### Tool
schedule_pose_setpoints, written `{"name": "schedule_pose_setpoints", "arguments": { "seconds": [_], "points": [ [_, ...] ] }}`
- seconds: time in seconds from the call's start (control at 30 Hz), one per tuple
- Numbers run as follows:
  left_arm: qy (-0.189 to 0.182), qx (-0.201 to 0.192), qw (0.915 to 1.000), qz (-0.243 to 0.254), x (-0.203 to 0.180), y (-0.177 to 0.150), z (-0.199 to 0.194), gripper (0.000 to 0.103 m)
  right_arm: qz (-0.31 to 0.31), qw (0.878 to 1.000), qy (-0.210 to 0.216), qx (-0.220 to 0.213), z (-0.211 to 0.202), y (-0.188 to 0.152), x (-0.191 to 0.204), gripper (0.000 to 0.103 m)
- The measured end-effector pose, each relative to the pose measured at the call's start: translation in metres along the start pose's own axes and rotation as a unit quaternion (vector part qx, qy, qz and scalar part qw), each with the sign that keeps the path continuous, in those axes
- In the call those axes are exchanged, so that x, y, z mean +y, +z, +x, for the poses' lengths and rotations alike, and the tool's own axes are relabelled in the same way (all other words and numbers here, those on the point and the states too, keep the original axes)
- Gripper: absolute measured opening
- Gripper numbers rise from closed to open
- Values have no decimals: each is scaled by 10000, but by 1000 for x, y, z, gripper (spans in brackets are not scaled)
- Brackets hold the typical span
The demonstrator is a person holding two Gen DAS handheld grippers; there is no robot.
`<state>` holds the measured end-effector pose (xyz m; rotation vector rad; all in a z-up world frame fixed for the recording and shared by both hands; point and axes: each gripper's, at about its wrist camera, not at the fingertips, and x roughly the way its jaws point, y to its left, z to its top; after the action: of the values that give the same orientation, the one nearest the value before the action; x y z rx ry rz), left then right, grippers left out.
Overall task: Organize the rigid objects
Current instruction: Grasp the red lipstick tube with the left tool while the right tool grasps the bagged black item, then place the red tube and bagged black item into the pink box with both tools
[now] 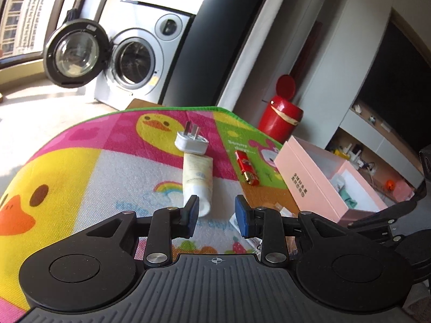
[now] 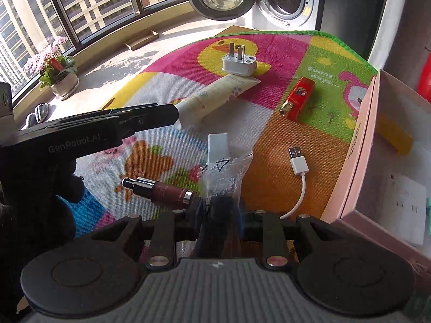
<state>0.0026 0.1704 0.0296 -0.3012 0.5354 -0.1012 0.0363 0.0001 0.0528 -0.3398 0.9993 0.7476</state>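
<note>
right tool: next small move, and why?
Probably lift slightly, then swing right toward the pink box. The right tool looks closed on the clear bag, the bag's far end rests on the mat, and the box stands open just to the right. The USB cable lies in between, so gaining height first seems safer.

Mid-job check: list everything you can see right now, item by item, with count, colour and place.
Play mat: one, multicoloured, under everything.
Plug adapter: one, white, far end, resting on the tube's flat end.
Tube: one, cream, mid-mat.
Lighter: one, red, toward the box.
USB cable: one, white, near the box.
Small bottle: one, dark red, near edge.
Plastic bag: one, clear, between the right tool's pads.
Box: one, pink, open, mat's right.
Canister: one, red, behind the box.
Washing machine: one, silver, door open.
Left tool: black, empty.
Right tool: black, gripping the bag.
</note>
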Motion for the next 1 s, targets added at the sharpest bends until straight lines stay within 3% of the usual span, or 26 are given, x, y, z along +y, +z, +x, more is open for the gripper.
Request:
{"name": "schedule_pose_setpoints", "arguments": {
  "seconds": [0.13, 0.27, 0.33, 0.63, 0.73, 0.77, 0.83, 0.9, 1.0],
  "points": [
    [-224, 597, 9862, 1530, -32, -8, -12, 33, -112, 9987, -439, -242, -22, -33, -6, 46],
    [-619, 1228, 9695, 2029, -52, -18, -21, 33, 129, 9957, -788, -472, -37, -55, -20, 48],
    [-648, 1456, 9588, 2351, -64, -28, -28, 33, 281, 9932, -946, -619, -43, -68, -29, 59],
    [-1042, 2027, 9240, 3070, -101, -56, -49, 33, 729, 9872, -1025, -983, -57, -107, -50, 79],
    [-905, 2139, 9079, 3490, -113, -70, -46, 34, 838, 9859, -998, -1048, -58, -114, -51, 81],
    [-803, 2162, 9061, 3546, -114, -72, -43, 33, 853, 9855, -999, -1070, -58, -116, -51, 81],
    [-771, 2143, 9123, 3403, -113, -71, -39, 32, 877, 9847, -1025, -1099, -58, -118, -50, 83],
    [-621, 2114, 9235, 3140, -109, -65, -33, 26, 883, 9838, -1072, -1132, -59, -119, -49, 84],
    [-101, 1895, 9381, 2898, -102, -58, -25, 24, 761, 9831, -1129, -1221, -62, -118, -44, 84]
  ]
}}
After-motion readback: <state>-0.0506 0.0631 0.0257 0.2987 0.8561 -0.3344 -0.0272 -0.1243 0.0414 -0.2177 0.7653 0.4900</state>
